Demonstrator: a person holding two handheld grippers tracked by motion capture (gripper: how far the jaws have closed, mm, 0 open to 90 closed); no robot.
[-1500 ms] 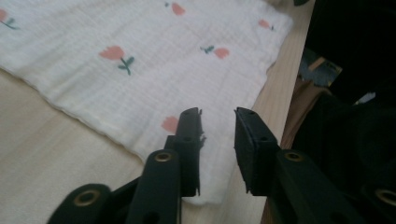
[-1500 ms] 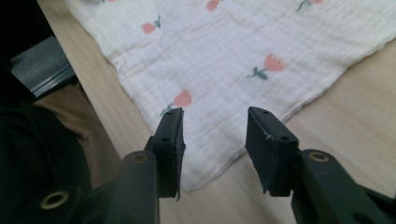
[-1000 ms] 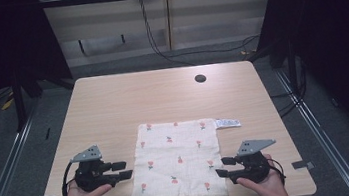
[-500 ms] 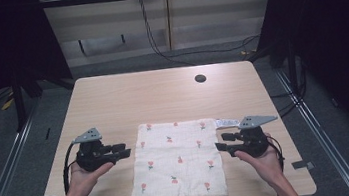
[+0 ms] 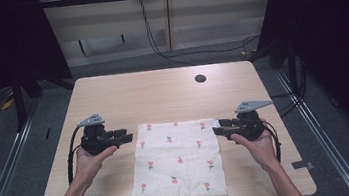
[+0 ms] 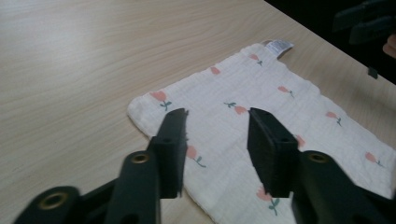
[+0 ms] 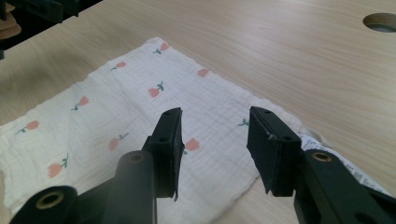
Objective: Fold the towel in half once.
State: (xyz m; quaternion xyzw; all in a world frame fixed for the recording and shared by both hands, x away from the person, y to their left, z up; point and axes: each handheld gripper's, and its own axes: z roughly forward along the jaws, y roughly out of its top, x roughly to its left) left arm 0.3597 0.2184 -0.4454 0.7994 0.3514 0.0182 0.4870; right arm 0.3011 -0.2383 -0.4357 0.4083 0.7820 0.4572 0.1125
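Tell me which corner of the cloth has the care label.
The far right corner of the cloth, beside the right tool. A white label pokes out there; the other three corners are plain.

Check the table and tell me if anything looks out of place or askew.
Little stands out. The cloth lies flat and unfolded on the table, its near edge slightly wider than the far one. Its care label sticks out from the far right corner. The left gripper and right gripper, jaws open, flank its far corners.

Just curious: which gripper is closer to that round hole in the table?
Right. The right gripper sits below the hole, at the cloth's far right corner; the left gripper is across the cloth.
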